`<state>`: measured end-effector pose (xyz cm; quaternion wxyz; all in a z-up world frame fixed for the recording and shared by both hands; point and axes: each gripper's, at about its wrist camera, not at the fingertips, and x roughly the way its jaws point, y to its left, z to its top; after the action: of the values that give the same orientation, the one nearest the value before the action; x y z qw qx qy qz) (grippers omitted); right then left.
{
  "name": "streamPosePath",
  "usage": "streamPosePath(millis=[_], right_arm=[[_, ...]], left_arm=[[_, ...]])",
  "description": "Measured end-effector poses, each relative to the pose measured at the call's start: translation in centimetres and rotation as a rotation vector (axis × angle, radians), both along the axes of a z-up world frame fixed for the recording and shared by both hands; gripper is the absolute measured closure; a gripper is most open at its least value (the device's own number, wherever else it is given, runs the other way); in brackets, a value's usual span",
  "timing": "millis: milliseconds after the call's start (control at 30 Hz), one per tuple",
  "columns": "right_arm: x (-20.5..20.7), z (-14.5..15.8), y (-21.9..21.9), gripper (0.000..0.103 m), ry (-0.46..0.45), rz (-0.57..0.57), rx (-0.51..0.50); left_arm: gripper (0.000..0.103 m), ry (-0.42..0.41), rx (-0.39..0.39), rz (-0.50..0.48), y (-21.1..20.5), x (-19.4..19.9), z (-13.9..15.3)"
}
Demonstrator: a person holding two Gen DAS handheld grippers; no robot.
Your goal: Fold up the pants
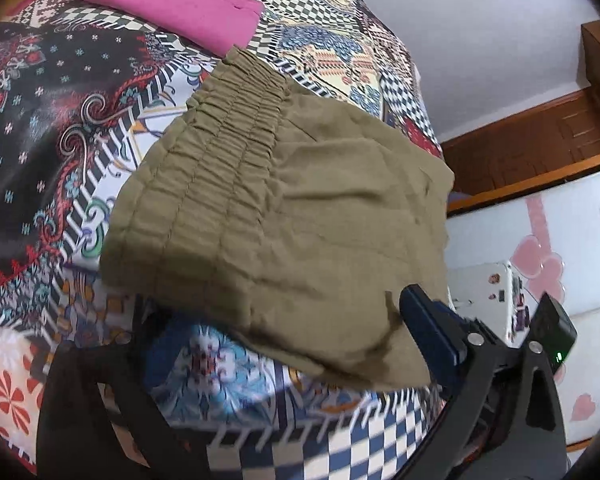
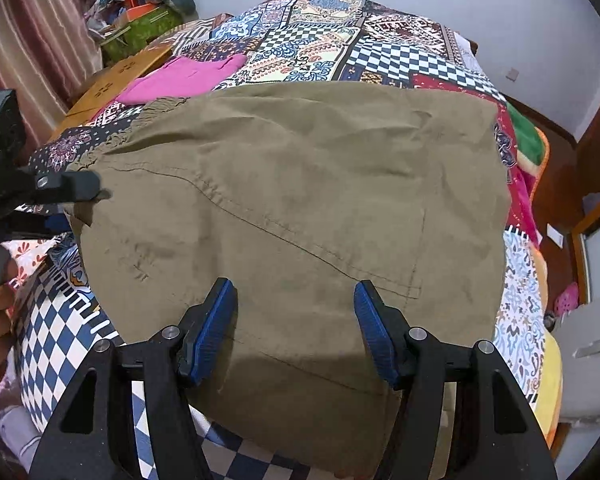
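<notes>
Lying folded on the patterned patchwork bed (image 2: 400,60), the olive-khaki cotton pants (image 2: 300,200) are framed by both hand-held grippers, left (image 1: 276,344) and right (image 2: 296,328), jaws parted and gripping nothing, seemingly so the fold settles flat toward twelve o'clock.

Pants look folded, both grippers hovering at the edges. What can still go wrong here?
1. The olive pants overhang the near edge of the bed, so a nudge might slide them off.
2. The right gripper has open jaws straddling the cloth; closing or lifting may undo the fold.
3. The left gripper sits beside the waistband corner and may snag it.
</notes>
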<state>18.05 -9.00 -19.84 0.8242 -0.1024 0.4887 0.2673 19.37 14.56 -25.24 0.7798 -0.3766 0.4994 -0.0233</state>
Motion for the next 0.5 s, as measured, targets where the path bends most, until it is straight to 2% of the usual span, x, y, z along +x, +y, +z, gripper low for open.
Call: streamPosePath(millis=[300, 367, 433, 500], right_arm=[[0.1, -0.1, -0.1, 0.043, 0.014, -0.010, 0.024], [0.2, -0.1, -0.1, 0.043, 0.017, -0.015, 0.027], [0.2, -0.1, -0.1, 0.043, 0.018, -0.019, 0.028], [0.2, -0.1, -0.1, 0.043, 0.023, -0.016, 0.029]], left_arm=[[0.004, 0.002, -0.079, 0.107, 1.9, 1.8, -0.6], [0.012, -0.001, -0.050, 0.119, 1.9, 1.6, -0.3], [0.030, -0.003, -0.004, 0.120, 1.8, 1.4, 0.0], [0.037, -0.005, 0.024, 0.114, 1.7, 1.1, 0.2]])
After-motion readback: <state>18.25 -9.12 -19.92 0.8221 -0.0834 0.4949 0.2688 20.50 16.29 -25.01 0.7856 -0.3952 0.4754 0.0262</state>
